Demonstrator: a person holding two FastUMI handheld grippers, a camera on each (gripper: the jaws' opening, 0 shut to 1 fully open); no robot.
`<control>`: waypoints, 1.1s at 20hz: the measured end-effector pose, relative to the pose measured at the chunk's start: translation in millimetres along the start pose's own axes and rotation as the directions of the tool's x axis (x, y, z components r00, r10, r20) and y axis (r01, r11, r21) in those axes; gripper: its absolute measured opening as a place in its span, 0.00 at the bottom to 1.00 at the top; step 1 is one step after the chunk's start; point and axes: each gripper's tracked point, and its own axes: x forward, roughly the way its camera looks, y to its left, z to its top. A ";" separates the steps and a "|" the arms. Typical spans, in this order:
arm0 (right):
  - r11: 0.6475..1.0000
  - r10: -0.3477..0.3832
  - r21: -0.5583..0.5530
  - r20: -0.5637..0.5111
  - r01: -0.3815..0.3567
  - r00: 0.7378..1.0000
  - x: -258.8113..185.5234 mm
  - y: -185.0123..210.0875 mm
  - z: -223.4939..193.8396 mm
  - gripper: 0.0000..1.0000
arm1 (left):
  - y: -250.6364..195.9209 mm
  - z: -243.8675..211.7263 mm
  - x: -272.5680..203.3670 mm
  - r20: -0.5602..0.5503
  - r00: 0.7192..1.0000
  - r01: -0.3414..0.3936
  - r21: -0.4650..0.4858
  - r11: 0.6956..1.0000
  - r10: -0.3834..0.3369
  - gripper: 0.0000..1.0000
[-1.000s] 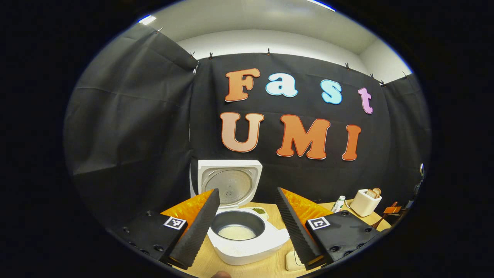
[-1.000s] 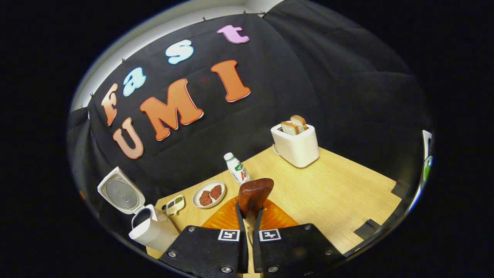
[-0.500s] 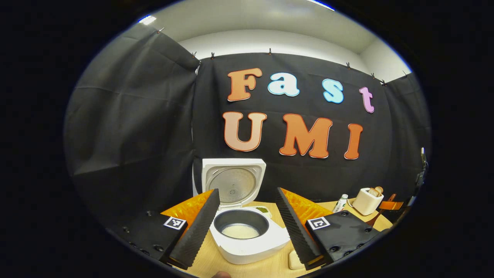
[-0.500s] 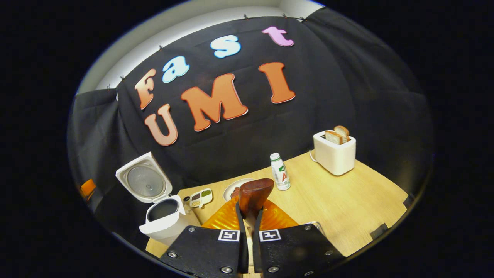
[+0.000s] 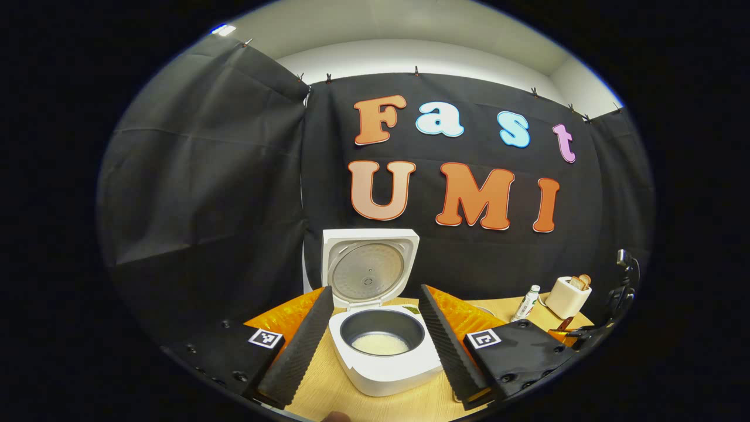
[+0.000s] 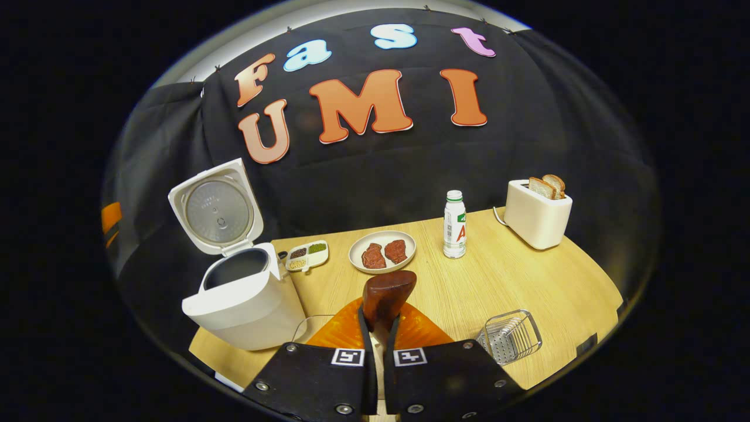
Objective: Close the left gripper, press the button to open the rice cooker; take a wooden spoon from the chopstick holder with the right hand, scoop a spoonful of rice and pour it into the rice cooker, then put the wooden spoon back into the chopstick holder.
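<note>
A: The right tool [image 6: 378, 328] pinches the wooden spoon [image 6: 387, 293]; the left tool [image 5: 375, 340] is spread before the open rice cooker [image 5: 384, 346]

B: I think it should lower the spoon upright into the chopstick holder [image 6: 511, 337] on the surface [image 6: 527, 287]

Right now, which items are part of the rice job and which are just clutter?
Job: open white rice cooker with rice inside; brown wooden spoon in right gripper; wire chopstick holder.

Clutter: white toaster, white bottle, plate of meat, small condiment tray.
</note>
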 end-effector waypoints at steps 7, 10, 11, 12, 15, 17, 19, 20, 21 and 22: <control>0.991 -0.025 -0.131 -0.015 0.023 1.000 13.7 8.4 -31.7 0.04 | 3.0 -2.2 -0.4 -0.008 1.000 -0.005 -0.001 1.000 0.005 0.99; 1.000 0.002 0.014 -0.048 -0.001 0.999 17.0 7.7 -44.4 0.04 | 6.6 -5.3 -3.0 -0.014 1.000 -0.013 -0.002 1.000 0.013 0.99; 0.997 0.006 0.078 -0.047 -0.003 0.999 18.4 7.7 -45.6 0.04 | 9.7 -6.7 -3.3 -0.015 1.000 -0.020 0.002 1.000 0.020 0.99; 0.992 0.011 0.126 -0.053 -0.005 0.999 19.4 6.8 -46.7 0.04 | 12.7 -7.4 -5.0 -0.016 1.000 -0.027 0.005 1.000 0.027 0.99; 0.968 0.061 0.247 -0.078 -0.040 0.995 22.6 16.8 -53.0 0.04 | 17.4 -10.2 -6.0 -0.023 0.999 -0.034 -0.009 0.999 0.034 0.99; 0.944 0.084 0.327 -0.094 -0.049 0.992 27.5 19.5 -55.6 0.04 | 18.5 -15.3 -5.2 -0.034 0.999 -0.033 -0.023 0.999 0.032 0.99; 0.909 0.109 0.414 -0.107 -0.056 0.988 32.6 20.5 -59.1 0.04 | 18.6 -18.0 -4.1 -0.040 0.999 -0.034 -0.023 0.999 0.033 0.99; 0.887 0.117 0.458 -0.114 -0.052 0.987 36.3 18.9 -60.4 0.04 | 18.8 -18.9 -4.4 -0.042 0.999 -0.033 -0.022 0.999 0.032 0.99; 0.864 0.123 0.502 -0.122 -0.046 0.985 38.6 16.3 -62.9 0.04 | 18.7 -19.0 -4.5 -0.043 0.999 -0.033 -0.022 0.999 0.032 0.99; 0.842 0.126 0.537 -0.126 -0.039 0.984 41.6 12.6 -64.3 0.04 | 18.7 -18.7 -4.6 -0.043 0.999 -0.033 -0.024 0.999 0.032 0.99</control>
